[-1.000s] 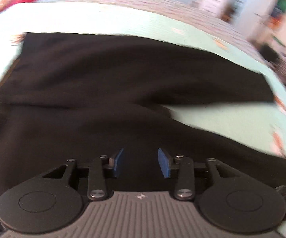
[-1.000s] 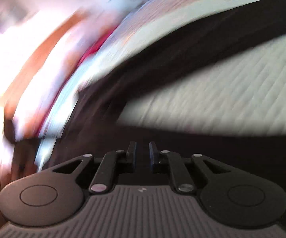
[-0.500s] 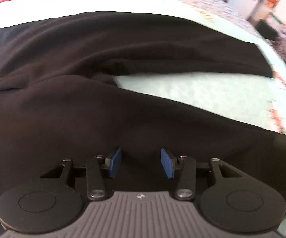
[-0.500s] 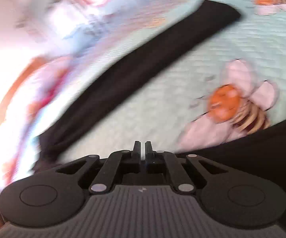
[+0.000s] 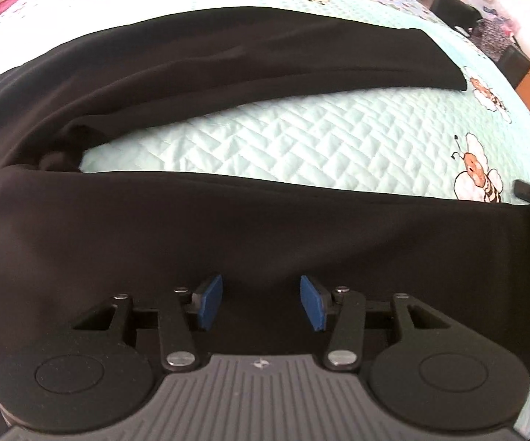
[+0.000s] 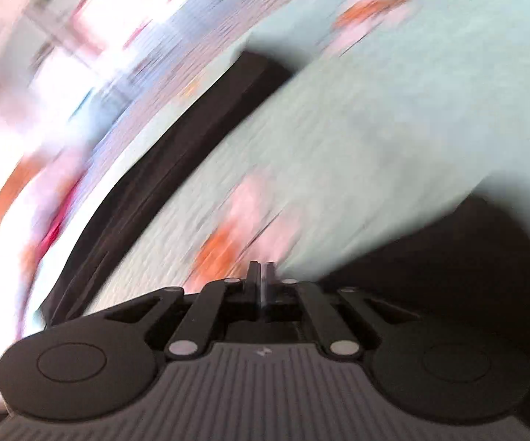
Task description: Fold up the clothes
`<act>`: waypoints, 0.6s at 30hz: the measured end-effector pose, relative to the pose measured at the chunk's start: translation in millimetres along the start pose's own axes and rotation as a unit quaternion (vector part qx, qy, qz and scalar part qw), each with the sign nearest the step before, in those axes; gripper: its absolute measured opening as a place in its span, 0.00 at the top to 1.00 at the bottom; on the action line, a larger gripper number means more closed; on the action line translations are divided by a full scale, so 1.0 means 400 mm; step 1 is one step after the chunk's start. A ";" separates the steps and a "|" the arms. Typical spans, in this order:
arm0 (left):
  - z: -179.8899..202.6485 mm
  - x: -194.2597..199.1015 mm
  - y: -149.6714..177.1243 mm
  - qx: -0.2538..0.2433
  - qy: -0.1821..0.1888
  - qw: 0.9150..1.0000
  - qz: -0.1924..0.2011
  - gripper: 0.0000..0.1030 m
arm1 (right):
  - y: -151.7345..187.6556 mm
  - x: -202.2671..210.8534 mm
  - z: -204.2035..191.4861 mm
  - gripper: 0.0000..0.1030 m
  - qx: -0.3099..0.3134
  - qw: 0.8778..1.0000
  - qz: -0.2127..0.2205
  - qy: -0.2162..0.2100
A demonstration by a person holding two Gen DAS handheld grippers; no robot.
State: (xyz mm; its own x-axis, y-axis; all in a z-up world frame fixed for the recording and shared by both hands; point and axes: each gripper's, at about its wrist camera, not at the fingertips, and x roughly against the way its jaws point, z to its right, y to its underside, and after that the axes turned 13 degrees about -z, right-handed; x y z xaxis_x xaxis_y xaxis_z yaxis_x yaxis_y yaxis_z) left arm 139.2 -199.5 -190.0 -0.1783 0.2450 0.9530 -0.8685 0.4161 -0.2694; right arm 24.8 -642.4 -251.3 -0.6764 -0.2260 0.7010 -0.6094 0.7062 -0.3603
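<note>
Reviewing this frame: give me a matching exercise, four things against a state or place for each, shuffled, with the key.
Things
1. left gripper
2. right gripper
3. black trousers
4. quilt

States or places
A. pale green, with bee pictures
B. jaws shut, nothing seen between them
C. spread across the bed, legs apart
D. jaws apart over dark cloth, pressing nothing

Pairs: 1-D, 2-B, 3-C, 4-A

Black tongs with blue pads; ribbed grey housing; round black discs; silver screws.
</note>
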 end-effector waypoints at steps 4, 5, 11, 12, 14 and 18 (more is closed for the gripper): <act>0.043 0.028 0.002 -0.022 0.043 0.999 -0.003 0.51 | 0.099 0.071 -0.053 0.94 0.091 0.987 -0.077 -0.111; 0.065 0.024 0.010 -0.036 0.049 0.998 -0.009 0.51 | 0.131 0.078 -0.072 0.94 0.120 0.981 -0.107 -0.114; 0.150 -0.031 0.009 -0.068 0.021 0.997 -0.022 0.46 | 0.119 0.072 -0.006 1.00 0.134 0.981 -0.139 -0.012; 0.152 -0.035 0.000 -0.061 0.020 0.998 -0.019 0.44 | 0.075 0.065 0.021 1.00 0.111 0.988 -0.108 0.009; 0.148 -0.038 -0.016 -0.049 0.015 0.998 -0.020 0.44 | -0.002 0.059 0.068 1.00 0.080 0.995 -0.054 0.030; 0.164 -0.031 -0.047 -0.039 0.009 0.999 -0.028 0.44 | -0.054 0.082 0.081 0.94 0.038 0.998 0.019 0.038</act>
State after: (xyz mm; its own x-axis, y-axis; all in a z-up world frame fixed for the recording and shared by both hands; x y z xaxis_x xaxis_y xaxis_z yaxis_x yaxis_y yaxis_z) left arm 127.3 -267.7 -187.9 -0.1209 0.2344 0.9646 -0.8381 0.4967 -0.2257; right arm 2.2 -686.9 -240.4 -0.6683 -0.1459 0.7294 -0.6154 0.6593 -0.4320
